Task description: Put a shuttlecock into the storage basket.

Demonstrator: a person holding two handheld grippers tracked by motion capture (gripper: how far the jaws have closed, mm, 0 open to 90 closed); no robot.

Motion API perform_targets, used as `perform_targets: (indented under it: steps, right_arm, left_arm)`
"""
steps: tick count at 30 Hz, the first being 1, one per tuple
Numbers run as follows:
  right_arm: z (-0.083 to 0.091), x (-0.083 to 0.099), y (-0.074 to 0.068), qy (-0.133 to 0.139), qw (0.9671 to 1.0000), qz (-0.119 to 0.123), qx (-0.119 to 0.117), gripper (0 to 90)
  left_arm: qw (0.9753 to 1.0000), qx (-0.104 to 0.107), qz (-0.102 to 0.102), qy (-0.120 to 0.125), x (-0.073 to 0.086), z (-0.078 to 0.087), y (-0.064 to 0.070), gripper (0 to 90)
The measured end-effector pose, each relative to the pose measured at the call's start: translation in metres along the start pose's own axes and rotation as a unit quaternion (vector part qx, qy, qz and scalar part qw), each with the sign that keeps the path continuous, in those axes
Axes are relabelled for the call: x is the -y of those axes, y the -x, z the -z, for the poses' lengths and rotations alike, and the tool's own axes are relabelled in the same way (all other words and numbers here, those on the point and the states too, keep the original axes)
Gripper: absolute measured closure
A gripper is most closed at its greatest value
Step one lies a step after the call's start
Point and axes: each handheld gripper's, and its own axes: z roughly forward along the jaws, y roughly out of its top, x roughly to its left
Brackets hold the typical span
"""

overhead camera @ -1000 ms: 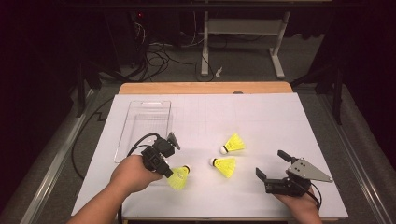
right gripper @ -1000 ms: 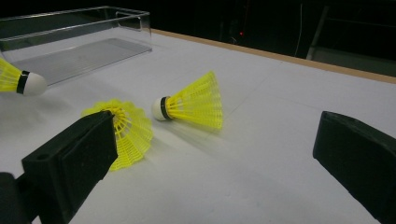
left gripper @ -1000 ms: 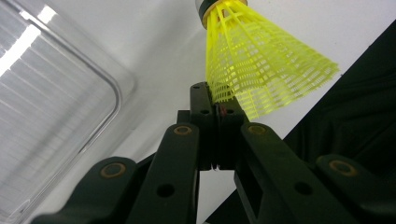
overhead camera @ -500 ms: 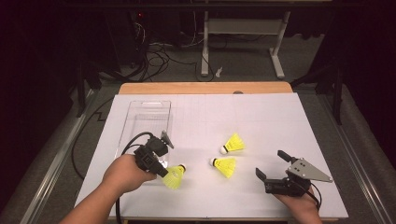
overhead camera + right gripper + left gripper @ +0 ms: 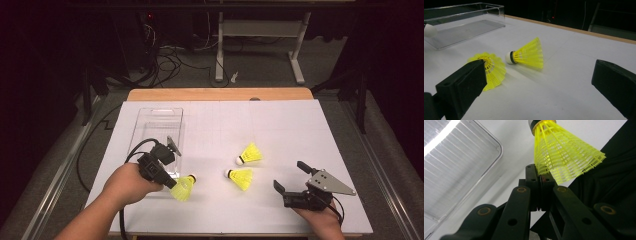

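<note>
The left gripper point(image 5: 172, 184) has its black jaws clamped tight on the mesh skirt of a yellow plastic shuttlecock with a white cork tip point(image 5: 183, 187), and the left gripper view confirms it: the two jaws are pressed together, pinching the skirt's edge, with the cone point(image 5: 564, 157) fanning out above them, cork end pointing away. In the high view that held shuttlecock sits at the near left of the white-covered table point(image 5: 280, 130), just beside the near end of the clear rectangular plastic tray point(image 5: 150, 122), cork end pointing right and away from the person. The tray's ribbed floor point(image 5: 454, 165) glints close by in the left gripper view.

Over on the right, the right gripper point(image 5: 292, 182) rests low near the table's front edge, jaws spread wide apart and gripping nothing. Its own view looks between those parted jaws at two more yellow shuttlecocks lying on their sides: the nearer one point(image 5: 490, 68) with its open skirt facing the camera, the farther one point(image 5: 527, 55) side-on, white cork to the left. In the high view they lie mid-table, near each other but apart point(image 5: 241, 177) point(image 5: 250, 154).
</note>
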Motion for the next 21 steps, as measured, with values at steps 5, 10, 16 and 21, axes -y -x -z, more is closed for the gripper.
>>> perform_targets:
  steps: [5, 10, 16, 21]
  right_arm:
    - [0.000, 0.000, 0.000, 0.000, 1.0000, 0.001, 0.000, 0.3]
    - [0.000, 0.000, 0.000, 0.000, 1.0000, -0.001, 0.000, 0.3]
    - [0.000, 0.000, 0.000, 0.000, 1.0000, -0.001, 0.000, 0.3]
    - [0.000, 0.000, 0.000, 0.000, 1.0000, 0.000, 0.000, 0.3]
  left_arm:
    - [1.0000, 0.000, 0.005, 0.002, 0.001, 0.006, -0.003, 88.1]
    - [1.0000, -0.005, 0.006, 0.004, 0.003, 0.017, -0.006, 88.2]
    - [0.9996, -0.011, 0.020, 0.019, 0.008, 0.031, -0.015, 88.2]
    - [0.9990, -0.016, 0.034, 0.024, 0.012, 0.039, -0.024, 88.3]
